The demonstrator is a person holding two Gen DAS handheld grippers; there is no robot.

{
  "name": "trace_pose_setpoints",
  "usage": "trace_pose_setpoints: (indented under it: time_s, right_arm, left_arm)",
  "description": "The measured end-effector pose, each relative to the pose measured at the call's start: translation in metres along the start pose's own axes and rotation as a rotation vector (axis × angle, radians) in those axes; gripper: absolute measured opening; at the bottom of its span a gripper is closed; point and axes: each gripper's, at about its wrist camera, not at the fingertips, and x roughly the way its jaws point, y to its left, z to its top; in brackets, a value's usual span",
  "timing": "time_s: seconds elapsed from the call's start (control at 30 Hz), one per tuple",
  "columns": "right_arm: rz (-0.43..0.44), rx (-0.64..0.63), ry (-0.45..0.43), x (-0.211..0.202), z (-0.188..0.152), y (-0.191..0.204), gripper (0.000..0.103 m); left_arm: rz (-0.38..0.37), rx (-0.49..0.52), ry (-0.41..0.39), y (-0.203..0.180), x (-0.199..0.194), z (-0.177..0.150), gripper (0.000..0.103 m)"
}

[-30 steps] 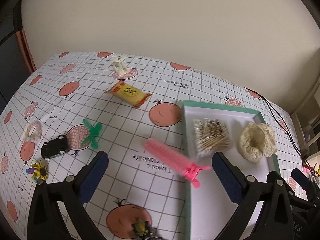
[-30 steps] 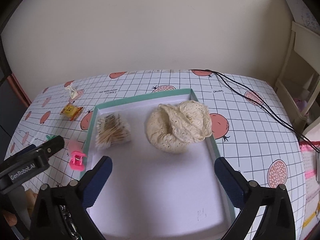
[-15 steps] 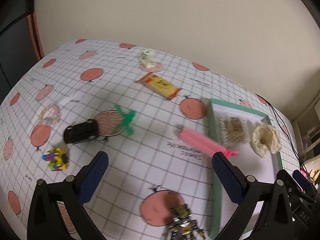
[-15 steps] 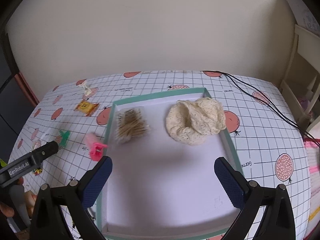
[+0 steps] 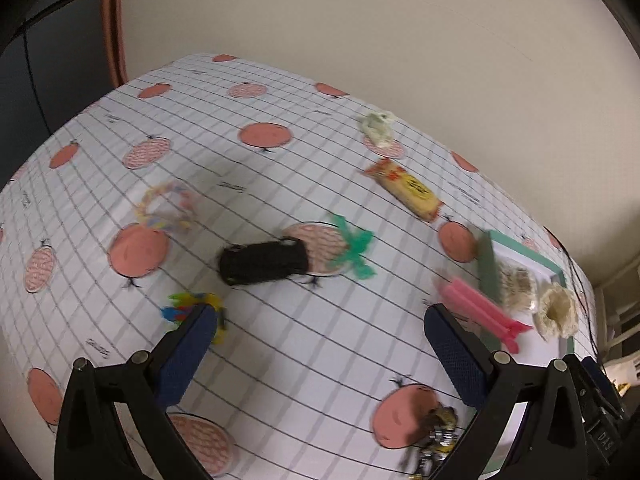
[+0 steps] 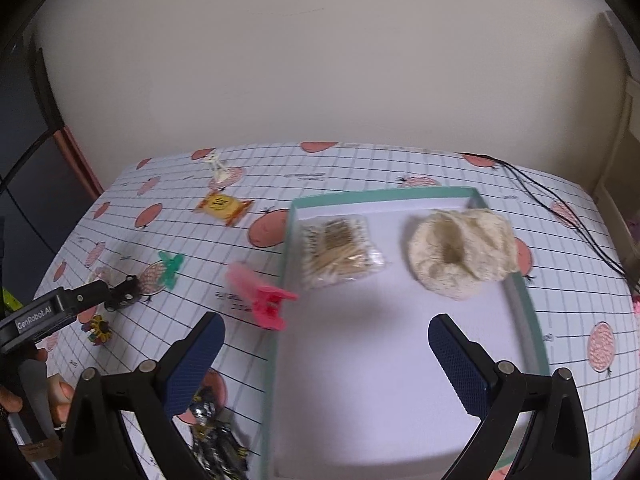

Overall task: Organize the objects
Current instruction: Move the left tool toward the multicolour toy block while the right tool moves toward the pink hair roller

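A green-rimmed white tray (image 6: 532, 320) holds a bag of cotton swabs (image 6: 340, 252) and a cream crocheted piece (image 6: 460, 252). A pink clip (image 6: 260, 296) lies across the tray's left rim, also seen as pink clip (image 5: 480, 312). On the cloth lie a black toy car (image 5: 264, 262), a green bow (image 5: 352, 252), a yellow snack packet (image 5: 408, 190), a white clip (image 5: 378, 128), a bead ring (image 5: 168, 208), a colourful flower toy (image 5: 192, 308) and a robot toy (image 6: 212, 440). My left gripper (image 5: 320, 348) is open above the cloth, near the car. My right gripper (image 6: 324, 364) is open over the tray's left edge.
The fruit-print gridded tablecloth (image 5: 280, 360) covers the table up to a beige wall. Black cables (image 6: 568, 216) run across the right side. A person's hand (image 6: 24, 392) holds the left gripper's handle at the lower left of the right wrist view. Shelving stands at the right.
The left gripper has swung left, from the pink clip and tray toward the black car and flower toy. The right gripper has pulled back, so more of the table shows.
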Motion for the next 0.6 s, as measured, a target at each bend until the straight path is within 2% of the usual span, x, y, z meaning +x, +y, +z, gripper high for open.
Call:
trace_pose_setpoints:
  time_s: [0.4,0.6]
  right_arm:
    - [0.057,-0.071,0.023,0.026,0.000,0.056,0.103]
    - [0.058,-0.118,0.029,0.035,0.000,0.075,0.103]
  left_arm:
    - [0.041,-0.134,-0.003,0.077,0.001,0.012,0.103]
    - [0.056,-0.196,0.012,0.105,0.003,0.013,0.103]
